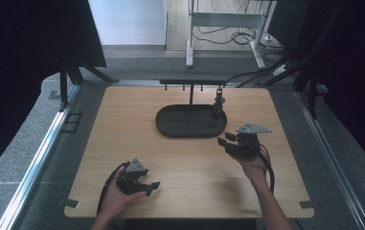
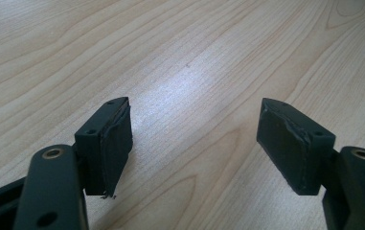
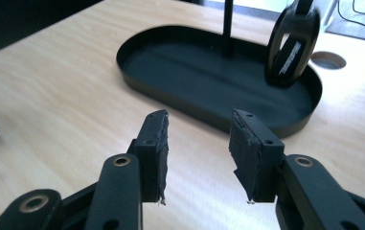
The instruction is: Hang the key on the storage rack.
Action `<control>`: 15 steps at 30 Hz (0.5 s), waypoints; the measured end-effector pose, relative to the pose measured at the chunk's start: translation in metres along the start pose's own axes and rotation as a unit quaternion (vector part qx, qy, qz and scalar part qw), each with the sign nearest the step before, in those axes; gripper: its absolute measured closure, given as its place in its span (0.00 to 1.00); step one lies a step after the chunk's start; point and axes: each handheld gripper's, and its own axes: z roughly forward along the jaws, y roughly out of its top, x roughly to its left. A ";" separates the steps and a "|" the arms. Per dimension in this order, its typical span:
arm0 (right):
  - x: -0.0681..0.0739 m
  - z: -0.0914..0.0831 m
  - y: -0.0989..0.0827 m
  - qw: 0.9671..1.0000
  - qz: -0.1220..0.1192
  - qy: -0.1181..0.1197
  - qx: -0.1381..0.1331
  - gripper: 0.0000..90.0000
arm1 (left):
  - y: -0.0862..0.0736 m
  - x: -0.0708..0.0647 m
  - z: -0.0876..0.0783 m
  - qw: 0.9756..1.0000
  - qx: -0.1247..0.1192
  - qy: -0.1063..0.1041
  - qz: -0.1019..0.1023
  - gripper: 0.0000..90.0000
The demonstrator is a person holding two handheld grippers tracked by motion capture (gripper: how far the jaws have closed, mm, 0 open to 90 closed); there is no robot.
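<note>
Here the right gripper (image 1: 226, 142), fingers apart and empty, faces the black tray (image 1: 170, 127) bearing a hanging dark object (image 1: 217, 106).

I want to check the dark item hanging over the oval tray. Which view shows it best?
The right gripper view: the hanging item is large there, a dark loop reaching down to the tray. In the high view it is small, hanging from the rack.

Both grippers low over table, stand tray mid-table

Left gripper (image 1: 147, 188) at near-left edge, jaws apart, nothing between them. Right gripper (image 1: 224, 139) just beside the black oval tray (image 1: 170, 125), jaws part open, empty. A dark hanging item (image 1: 217, 106) dangles from the stand's crossbar (image 1: 192, 82) over the tray's right end.
</note>
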 end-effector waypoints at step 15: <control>-0.001 -0.020 -0.046 1.000 0.016 -0.006 0.009 0.60 | 0.000 -0.003 0.003 1.000 0.006 0.000 0.004 0.32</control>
